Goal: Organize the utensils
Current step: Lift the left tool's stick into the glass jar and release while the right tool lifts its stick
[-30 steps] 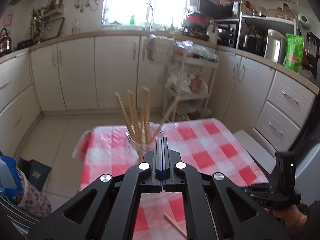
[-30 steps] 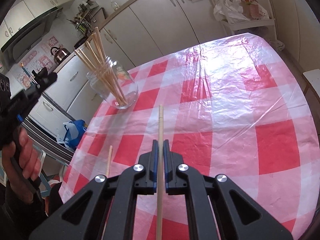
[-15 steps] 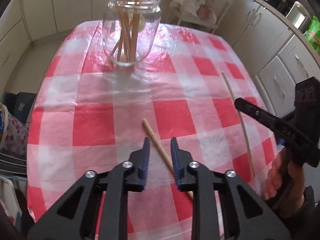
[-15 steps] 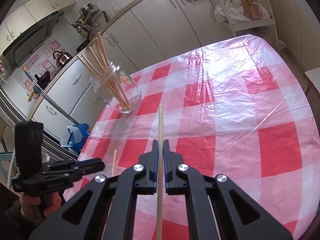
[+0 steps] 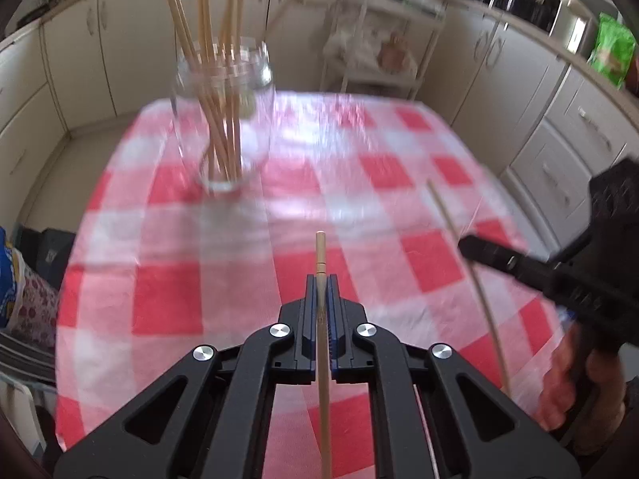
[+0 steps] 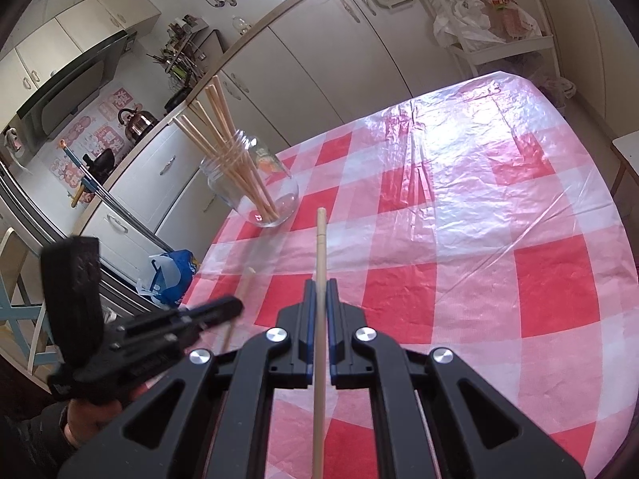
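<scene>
My left gripper point(image 5: 319, 279) was clamped on one wooden chopstick point(image 5: 320, 255), fingers nearly together. My right gripper point(image 6: 319, 283) pinched another chopstick point(image 6: 320, 235) likewise, both above the checked table point(image 6: 459, 207) near the glass jar point(image 6: 255, 187) of chopsticks.

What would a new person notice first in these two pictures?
Probably the red and white checked tablecloth, which fills both views. Next, the glass jar full of chopsticks at the table's far left side. Close to each camera, the left gripper and the right gripper are each shut on one chopstick that points forward toward the jar.
</scene>
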`<move>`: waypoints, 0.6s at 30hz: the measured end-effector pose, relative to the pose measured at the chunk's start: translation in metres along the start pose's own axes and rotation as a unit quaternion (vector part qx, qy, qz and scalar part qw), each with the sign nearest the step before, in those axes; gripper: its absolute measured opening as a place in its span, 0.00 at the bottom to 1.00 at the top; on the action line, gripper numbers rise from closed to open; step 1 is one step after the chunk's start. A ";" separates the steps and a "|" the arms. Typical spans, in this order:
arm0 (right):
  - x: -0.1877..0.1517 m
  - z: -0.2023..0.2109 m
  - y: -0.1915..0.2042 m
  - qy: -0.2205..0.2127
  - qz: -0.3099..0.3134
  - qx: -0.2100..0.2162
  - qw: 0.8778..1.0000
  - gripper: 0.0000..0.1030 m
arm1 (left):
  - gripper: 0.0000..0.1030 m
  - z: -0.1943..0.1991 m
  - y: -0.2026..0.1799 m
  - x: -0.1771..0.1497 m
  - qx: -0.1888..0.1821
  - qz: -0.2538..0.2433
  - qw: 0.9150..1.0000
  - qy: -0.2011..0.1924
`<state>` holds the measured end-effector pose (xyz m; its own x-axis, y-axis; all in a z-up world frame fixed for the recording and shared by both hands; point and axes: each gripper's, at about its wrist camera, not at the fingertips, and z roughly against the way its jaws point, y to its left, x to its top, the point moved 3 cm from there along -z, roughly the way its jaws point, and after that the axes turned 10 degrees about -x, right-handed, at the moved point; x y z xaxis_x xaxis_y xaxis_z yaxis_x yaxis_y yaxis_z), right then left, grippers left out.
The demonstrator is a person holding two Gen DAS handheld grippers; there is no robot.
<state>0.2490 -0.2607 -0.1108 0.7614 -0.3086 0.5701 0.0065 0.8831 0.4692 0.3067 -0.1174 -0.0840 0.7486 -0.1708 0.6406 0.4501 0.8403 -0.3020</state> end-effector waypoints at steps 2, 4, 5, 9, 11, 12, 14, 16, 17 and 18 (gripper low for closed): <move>0.001 0.002 0.000 -0.004 -0.004 0.004 1.000 0.06 | 0.04 0.038 0.000 0.030 -0.012 -0.015 0.996 -0.086; 0.002 0.004 0.001 -0.007 -0.006 0.008 1.000 0.06 | 0.04 0.078 0.001 0.063 -0.022 -0.032 0.982 -0.184; 0.002 0.004 0.002 -0.008 -0.006 0.010 1.000 0.06 | 0.04 0.094 0.003 0.078 -0.026 -0.038 0.973 -0.227; 0.003 0.000 0.004 -0.008 -0.005 0.012 1.000 0.06 | 0.04 0.123 0.008 0.127 -0.008 -0.063 0.933 -0.353; 0.002 -0.001 0.005 -0.010 -0.004 0.011 1.000 0.06 | 0.04 0.115 0.009 0.144 0.009 -0.070 0.921 -0.382; 0.002 -0.001 0.005 -0.011 -0.003 0.011 1.000 0.06 | 0.04 0.109 0.009 0.152 0.019 -0.073 0.917 -0.392; 0.003 -0.001 0.005 -0.017 0.000 0.009 1.000 0.06 | 0.04 0.101 0.011 0.162 0.041 -0.080 0.907 -0.412; 0.003 -0.001 0.005 -0.020 0.002 0.009 1.000 0.06 | 0.04 0.094 0.014 0.172 0.063 -0.089 0.899 -0.424; 0.003 -0.002 0.005 -0.019 0.002 0.010 1.000 0.06 | 0.04 0.088 0.016 0.174 0.074 -0.095 0.895 -0.429; 0.003 -0.004 0.005 -0.018 0.002 0.010 1.000 0.06 | 0.04 0.082 0.018 0.176 0.082 -0.099 0.893 -0.431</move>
<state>0.2539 -0.2560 -0.1090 0.7376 -0.3186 0.5953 -0.0092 0.8768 0.4807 0.4065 -0.0898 0.0810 -0.0213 0.0756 0.9969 0.4013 0.9139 -0.0608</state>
